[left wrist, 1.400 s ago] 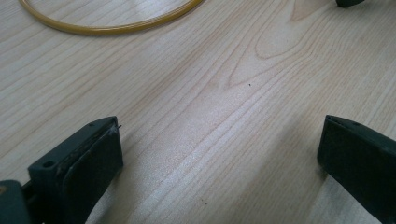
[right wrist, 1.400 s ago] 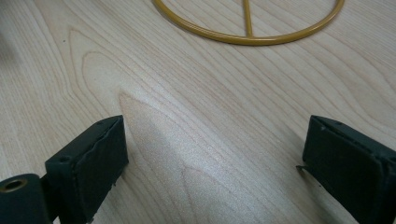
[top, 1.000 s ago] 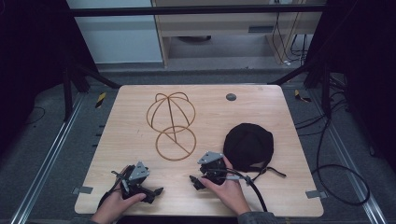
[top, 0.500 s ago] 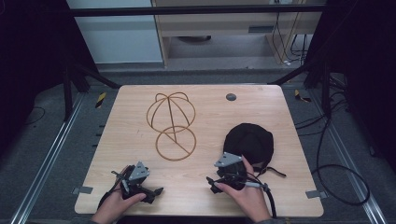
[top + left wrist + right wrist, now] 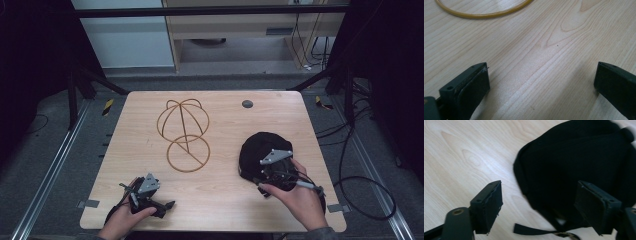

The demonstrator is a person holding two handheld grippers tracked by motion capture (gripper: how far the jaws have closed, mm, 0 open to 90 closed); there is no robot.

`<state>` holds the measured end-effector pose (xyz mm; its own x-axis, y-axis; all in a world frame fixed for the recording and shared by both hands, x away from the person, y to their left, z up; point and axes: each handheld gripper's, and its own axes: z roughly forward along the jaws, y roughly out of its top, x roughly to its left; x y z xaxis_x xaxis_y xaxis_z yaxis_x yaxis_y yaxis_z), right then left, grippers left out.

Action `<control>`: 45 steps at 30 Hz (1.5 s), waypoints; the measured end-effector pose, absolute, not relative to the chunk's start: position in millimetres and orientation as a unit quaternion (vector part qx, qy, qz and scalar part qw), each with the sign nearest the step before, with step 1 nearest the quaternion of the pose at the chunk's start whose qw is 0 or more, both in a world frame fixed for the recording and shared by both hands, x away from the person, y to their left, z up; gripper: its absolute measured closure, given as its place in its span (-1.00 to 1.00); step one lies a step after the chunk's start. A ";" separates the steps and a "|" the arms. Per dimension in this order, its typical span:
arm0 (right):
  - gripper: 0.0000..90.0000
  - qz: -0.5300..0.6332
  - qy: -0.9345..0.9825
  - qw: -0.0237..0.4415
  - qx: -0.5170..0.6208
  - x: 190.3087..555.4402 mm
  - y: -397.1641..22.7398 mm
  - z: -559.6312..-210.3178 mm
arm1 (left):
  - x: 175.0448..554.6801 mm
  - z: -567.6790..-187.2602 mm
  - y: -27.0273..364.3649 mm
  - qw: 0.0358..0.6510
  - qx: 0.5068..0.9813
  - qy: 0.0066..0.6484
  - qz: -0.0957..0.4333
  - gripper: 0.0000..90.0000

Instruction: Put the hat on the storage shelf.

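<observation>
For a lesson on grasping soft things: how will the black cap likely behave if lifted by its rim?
The black cap looks like soft cloth, so it will probably sag. Its loose strap would likely dangle. It seems light and unlikely to roll, lying slumped on the table.

Your black cap (image 5: 262, 150) lies crown up, soft and slumped, near the right edge of the table (image 5: 225, 195), closer to the near edge than the far one. Its black strap (image 5: 536, 230), with a small buckle, trails flat toward the near edge.
</observation>
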<state>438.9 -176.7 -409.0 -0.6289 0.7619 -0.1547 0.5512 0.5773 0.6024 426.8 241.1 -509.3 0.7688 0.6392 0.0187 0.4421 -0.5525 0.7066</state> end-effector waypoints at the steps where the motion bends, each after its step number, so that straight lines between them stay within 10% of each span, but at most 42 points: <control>1: -0.46 0.258 0.865 0.203 0.379 441.8 -179.1 -404.4 | 426.8 -509.3 241.1 0.357 0.870 0.311 0.138 -1.00; 35: -0.12 0.214 0.847 0.100 0.476 559.6 -195.9 -378.0 | 426.8 -509.4 240.9 0.358 0.869 0.311 0.139 -1.00; 45: 0.55 0.194 0.859 0.090 0.465 561.8 -192.7 -385.5 | 426.9 -509.4 240.8 0.358 0.869 0.311 0.139 -1.00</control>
